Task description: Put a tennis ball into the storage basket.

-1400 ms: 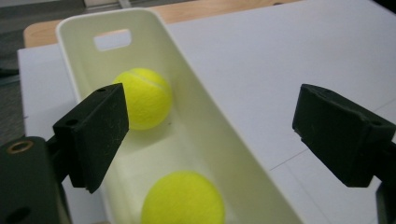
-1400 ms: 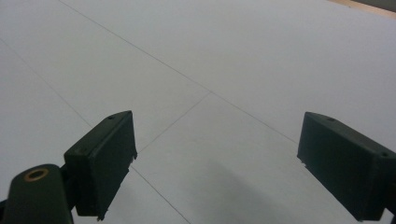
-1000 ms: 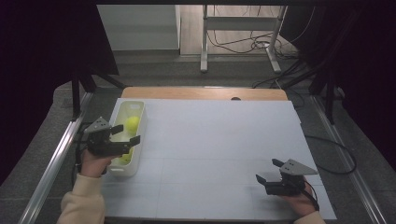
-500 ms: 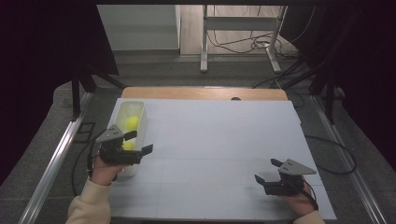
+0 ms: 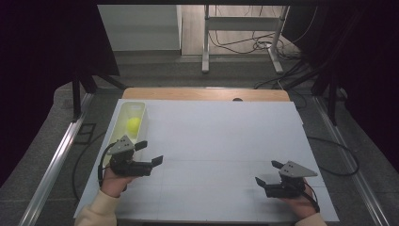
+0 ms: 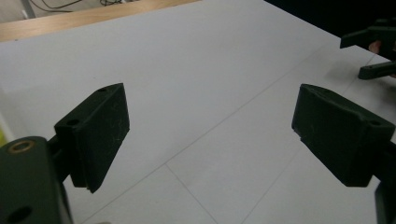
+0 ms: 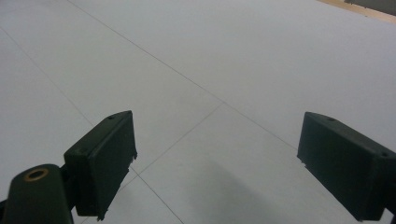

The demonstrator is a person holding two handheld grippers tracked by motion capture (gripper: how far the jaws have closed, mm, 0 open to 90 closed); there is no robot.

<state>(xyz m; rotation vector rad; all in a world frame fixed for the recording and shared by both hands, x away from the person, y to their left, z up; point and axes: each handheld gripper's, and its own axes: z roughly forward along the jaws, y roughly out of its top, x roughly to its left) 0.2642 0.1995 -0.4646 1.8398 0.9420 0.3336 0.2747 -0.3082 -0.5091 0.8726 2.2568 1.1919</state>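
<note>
Two grippers, fingers apart, empty | left gripper (image 5: pixel 151 152) | right gripper (image 5: pixel 267 172) | round yellow ball (image 5: pixel 133 124), possibly fruit, in translucent bin (image 5: pixel 142 123)

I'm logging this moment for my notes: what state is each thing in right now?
left gripper: open, nothing between its jaws, beside the bin.
right gripper: open, nothing held, over the white table.
clear bin: upright, open-topped, at the table's left edge.
yellow ball: lying inside the bin.
</note>
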